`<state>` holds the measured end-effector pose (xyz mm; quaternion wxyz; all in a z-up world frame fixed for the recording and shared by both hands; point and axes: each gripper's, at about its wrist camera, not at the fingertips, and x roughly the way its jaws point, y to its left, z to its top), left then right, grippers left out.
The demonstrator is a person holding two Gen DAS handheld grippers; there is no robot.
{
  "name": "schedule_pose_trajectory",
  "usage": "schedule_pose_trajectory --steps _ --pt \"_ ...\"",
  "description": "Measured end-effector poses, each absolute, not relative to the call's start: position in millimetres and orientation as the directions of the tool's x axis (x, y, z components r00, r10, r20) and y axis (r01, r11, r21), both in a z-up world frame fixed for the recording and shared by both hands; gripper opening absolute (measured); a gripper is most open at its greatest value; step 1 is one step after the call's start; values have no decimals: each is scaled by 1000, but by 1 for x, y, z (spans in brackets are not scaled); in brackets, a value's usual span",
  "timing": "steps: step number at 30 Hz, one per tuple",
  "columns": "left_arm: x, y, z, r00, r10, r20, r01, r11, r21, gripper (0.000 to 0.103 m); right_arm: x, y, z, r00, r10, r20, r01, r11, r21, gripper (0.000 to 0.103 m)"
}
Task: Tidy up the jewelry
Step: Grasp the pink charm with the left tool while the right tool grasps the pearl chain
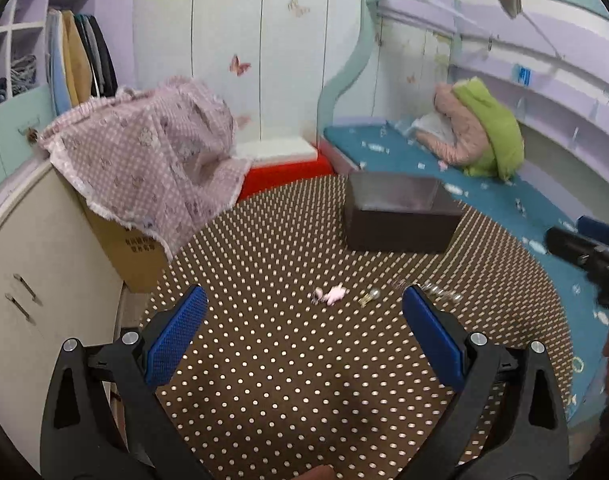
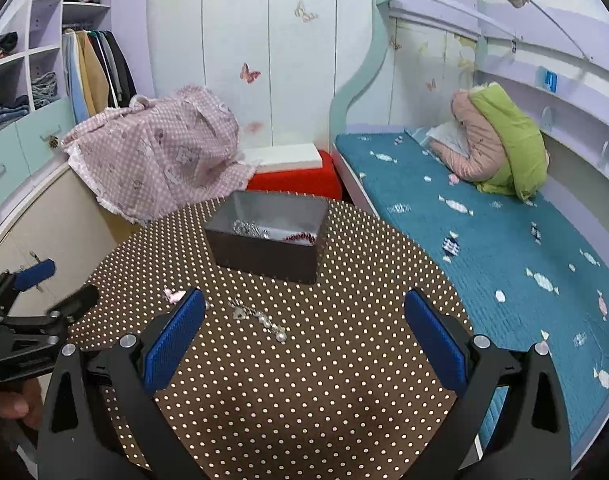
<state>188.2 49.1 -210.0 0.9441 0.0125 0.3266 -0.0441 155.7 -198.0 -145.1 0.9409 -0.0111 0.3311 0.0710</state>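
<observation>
A dark open box (image 1: 400, 216) (image 2: 264, 240) stands on the brown polka-dot table (image 1: 284, 360) (image 2: 304, 380); in the right wrist view a silver piece (image 2: 250, 228) and a red beaded piece (image 2: 302, 237) lie inside it. On the table lie a pink clip (image 1: 331, 295) (image 2: 174, 295), a small gold piece (image 1: 369, 297) and a silver pearl hairpin (image 1: 440, 292) (image 2: 260, 318). My left gripper (image 1: 304, 312) is open and empty, just short of the pink clip. My right gripper (image 2: 304, 312) is open and empty, just short of the hairpin.
A pink cloth (image 1: 152, 152) drapes over a cardboard box (image 1: 132, 252) at the table's left. A bed with a teal cover (image 2: 504, 260) and a green and pink jacket (image 2: 500, 148) runs along the right. A red and white stool (image 2: 296, 178) stands behind the table.
</observation>
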Motion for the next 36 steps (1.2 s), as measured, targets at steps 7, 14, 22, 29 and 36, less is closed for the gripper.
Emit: schedule_pose_trajectory --steps 7,14,22,29,36 --pt "230 45 -255 717 -61 -694 110 994 26 98 170 -201 -164 735 118 -668 -130 991 31 96" --pt "265 40 -285 658 -63 -750 151 987 49 98 188 -204 -189 677 118 -726 -122 991 46 96" --pt "291 40 -304 600 -115 -791 204 979 12 65 203 -203 -210 632 142 -761 -142 988 66 96" --pt "290 29 -301 588 -175 -790 278 960 -5 25 217 -198 -231 582 194 -790 -215 973 81 92" --pt "287 44 -294 585 -241 -775 272 958 -92 11 230 -176 -243 544 245 -803 -333 941 61 62"
